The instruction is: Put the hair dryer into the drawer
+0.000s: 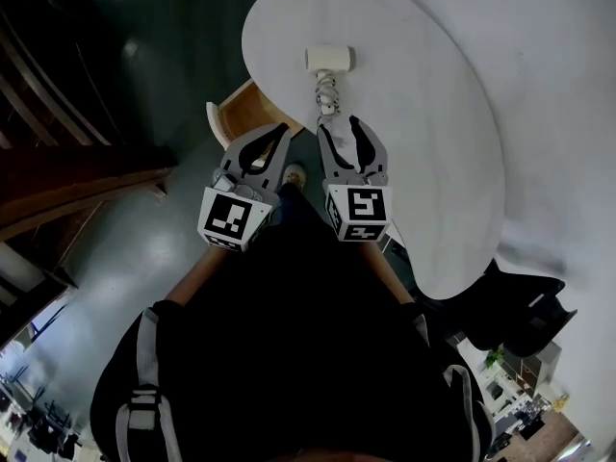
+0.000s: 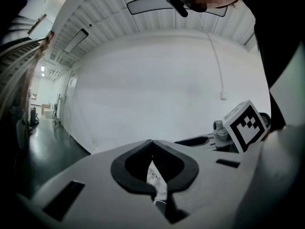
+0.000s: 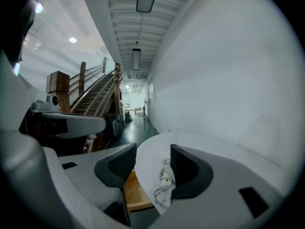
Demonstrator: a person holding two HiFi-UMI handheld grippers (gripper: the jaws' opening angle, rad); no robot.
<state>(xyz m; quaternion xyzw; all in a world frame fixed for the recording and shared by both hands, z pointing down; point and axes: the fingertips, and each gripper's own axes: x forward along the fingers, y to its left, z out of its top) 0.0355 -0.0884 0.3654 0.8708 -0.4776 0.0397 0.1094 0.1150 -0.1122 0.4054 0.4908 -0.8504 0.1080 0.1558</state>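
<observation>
- Head view: the hair dryer (image 1: 329, 59) lies on the white table (image 1: 433, 114), with its coiled cord (image 1: 328, 94) trailing toward the grippers.
- Left gripper (image 1: 281, 129): jaws closed tip to tip, holding nothing.
- Right gripper (image 1: 343, 123): jaws apart, near the cord's end, gripping nothing.
- The wooden drawer (image 1: 243, 110) stands open at the table's edge, just beyond the left gripper.

Bare table (image 1: 433, 114) all round dryer (image 1: 328, 59), cord (image 1: 328, 92) trailing to near edge, drawer (image 1: 243, 109) open below table rim, mouth unblocked
</observation>
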